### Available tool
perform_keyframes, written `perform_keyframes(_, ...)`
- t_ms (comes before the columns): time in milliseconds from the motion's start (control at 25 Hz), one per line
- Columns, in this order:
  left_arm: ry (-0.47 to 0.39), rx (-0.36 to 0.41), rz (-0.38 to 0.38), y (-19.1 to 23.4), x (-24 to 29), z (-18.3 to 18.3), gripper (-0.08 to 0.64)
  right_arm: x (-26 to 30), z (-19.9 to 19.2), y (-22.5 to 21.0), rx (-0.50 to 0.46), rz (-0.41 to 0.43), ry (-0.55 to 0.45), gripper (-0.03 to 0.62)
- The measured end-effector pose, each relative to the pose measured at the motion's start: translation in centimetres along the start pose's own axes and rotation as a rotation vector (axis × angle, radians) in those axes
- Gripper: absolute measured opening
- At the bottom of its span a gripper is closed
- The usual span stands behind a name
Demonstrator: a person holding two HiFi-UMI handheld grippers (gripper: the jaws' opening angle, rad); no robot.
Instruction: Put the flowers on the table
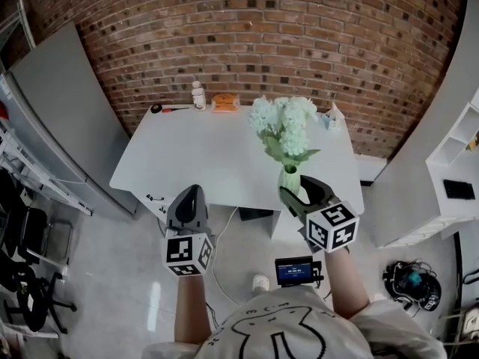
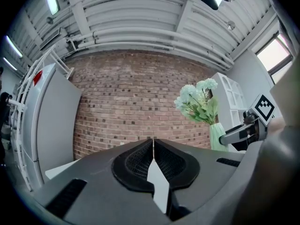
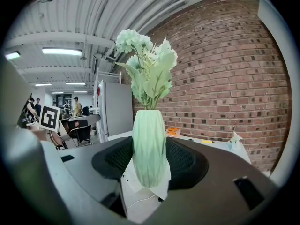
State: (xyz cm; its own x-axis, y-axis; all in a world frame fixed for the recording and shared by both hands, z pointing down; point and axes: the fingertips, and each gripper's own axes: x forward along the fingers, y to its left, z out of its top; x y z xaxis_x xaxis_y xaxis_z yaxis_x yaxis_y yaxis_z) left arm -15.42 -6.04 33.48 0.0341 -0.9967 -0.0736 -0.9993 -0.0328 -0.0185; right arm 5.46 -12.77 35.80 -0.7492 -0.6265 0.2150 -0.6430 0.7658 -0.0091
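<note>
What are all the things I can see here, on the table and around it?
table: one, white, in front of the brick wall
vase: one, pale green, at the table's near right edge
flowers: one bunch, pale green-white, in the vase
bottle: one, white, at the table's far edge
pack: one, orange, right of the bottle
tool: one, black and red, far left corner of the table
carton: one, white and blue, far right corner of the table
screen device: one, black, on the floor by the person
left hand-held gripper: one, grey, jaws together, empty
right hand-held gripper: one, grey, jaws clamped on the vase
</note>
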Motion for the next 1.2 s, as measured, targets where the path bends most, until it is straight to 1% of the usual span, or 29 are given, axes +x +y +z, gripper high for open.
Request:
perform_keyframes(200,0.002,-0.019,0.015,1.4,3.8,-0.2,0.020,3.2,0.4,-2.5,-0.001,0.001,0.015,0.227)
perform_keyframes(400,0.004,-0.039,0.022,2.1,6.7,-0.8,0.020,5.3,0.9,-4.5,-0.001,-0.004,0.009,0.227)
perform_keyframes(640,0.014,-0.045,0.004,2.1,8.9,-1.3,0.020,6.3,1.3,-5.7,-0.002,-0.015,0.007,0.227)
perform_keyframes(880,0.025,-0.043,-0.008,1.8,10.1,-2.4,0.020,6.9,0.8,-6.8,0.001,-0.029,0.009,0.227)
perform_keyframes(1200,0.013,-0.052,-0.016,3.4,12.9,-3.1,0.020,9.5,0.6,-7.9,-0.005,-0.041,0.012,0.227)
